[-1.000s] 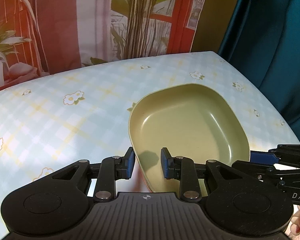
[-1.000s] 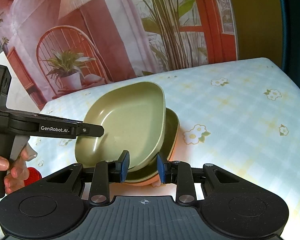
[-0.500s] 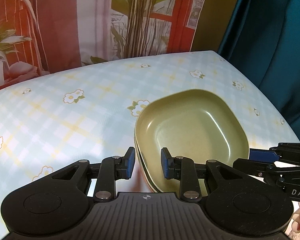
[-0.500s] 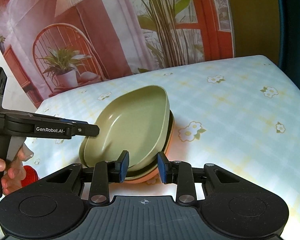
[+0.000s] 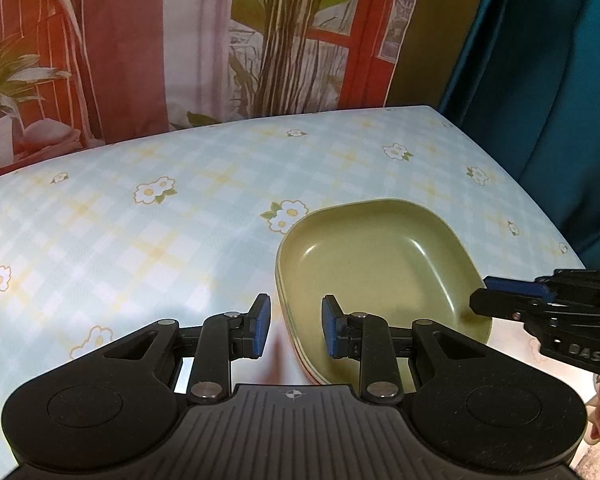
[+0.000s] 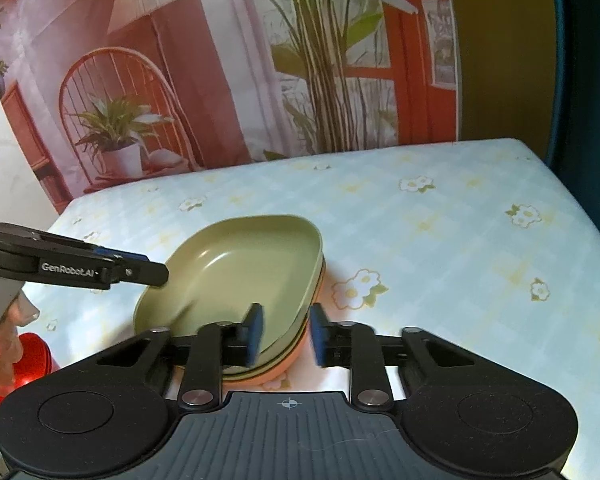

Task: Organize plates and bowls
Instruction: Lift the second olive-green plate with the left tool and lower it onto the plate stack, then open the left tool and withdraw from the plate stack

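A green squarish plate (image 5: pixel 380 264) lies on top of a stack, over another green plate and an orange one (image 6: pixel 288 364), on the flowered tablecloth. My left gripper (image 5: pixel 294 326) is open, its jaws on either side of the stack's near left rim. My right gripper (image 6: pixel 286 330) is open, its jaws on either side of the stack's right rim. Each gripper also shows in the other's view, my right one (image 5: pixel 540 300) and my left one (image 6: pixel 100 270), both at the plate's edge.
The table (image 5: pixel 140 232) has a light blue checked cloth. A red object (image 6: pixel 24 364) sits at the table's left edge by the hand. A teal curtain (image 5: pixel 548 80) hangs to the right. A printed backdrop stands behind the table.
The top green plate went from tilted to flat on the stack. Both grippers' jaws have opened and let go of its rim.
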The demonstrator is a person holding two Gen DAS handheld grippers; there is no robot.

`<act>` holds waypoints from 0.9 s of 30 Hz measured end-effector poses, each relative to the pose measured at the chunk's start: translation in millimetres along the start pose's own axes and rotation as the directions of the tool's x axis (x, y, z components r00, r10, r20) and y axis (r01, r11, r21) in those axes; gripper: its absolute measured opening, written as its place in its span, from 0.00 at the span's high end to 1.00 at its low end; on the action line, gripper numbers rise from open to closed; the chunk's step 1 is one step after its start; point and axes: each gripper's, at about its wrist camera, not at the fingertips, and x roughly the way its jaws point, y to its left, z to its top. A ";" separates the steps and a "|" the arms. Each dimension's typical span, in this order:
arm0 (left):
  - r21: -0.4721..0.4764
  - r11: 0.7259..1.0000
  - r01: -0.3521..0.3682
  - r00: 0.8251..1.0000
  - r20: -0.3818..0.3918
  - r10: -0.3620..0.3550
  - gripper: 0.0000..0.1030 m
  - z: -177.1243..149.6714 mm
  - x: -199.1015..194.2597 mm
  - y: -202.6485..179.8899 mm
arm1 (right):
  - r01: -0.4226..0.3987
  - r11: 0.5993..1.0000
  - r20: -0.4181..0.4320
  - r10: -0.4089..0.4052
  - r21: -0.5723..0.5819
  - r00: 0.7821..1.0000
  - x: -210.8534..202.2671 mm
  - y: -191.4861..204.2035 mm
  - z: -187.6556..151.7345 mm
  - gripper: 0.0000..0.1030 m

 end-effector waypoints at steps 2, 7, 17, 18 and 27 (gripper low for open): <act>-0.004 1.000 0.002 1.000 0.003 -0.002 0.72 -0.3 -0.3 0.9 | 0.012 1.000 -0.005 -0.012 -0.011 1.000 4.1 1.3 -1.9 0.89; -0.008 1.000 0.005 1.000 0.003 -0.005 0.72 -1.5 0.2 2.7 | 0.022 1.000 -0.006 -0.022 -0.010 1.000 10.0 1.7 -6.6 0.90; -0.009 0.999 -0.045 0.998 0.042 0.045 0.71 -4.3 -26.6 4.8 | 0.030 0.999 0.036 -0.029 -0.015 0.999 -1.7 15.1 1.9 0.77; -0.009 0.999 -0.052 0.998 0.046 0.053 0.71 -5.5 -31.2 5.4 | 0.025 1.000 0.042 -0.024 -0.017 0.999 -3.6 18.6 2.7 0.77; -0.034 0.992 -0.119 0.991 0.065 0.121 0.64 -22.9 -71.7 21.6 | -0.018 0.998 0.063 0.022 -0.059 0.998 -15.2 60.2 3.2 0.68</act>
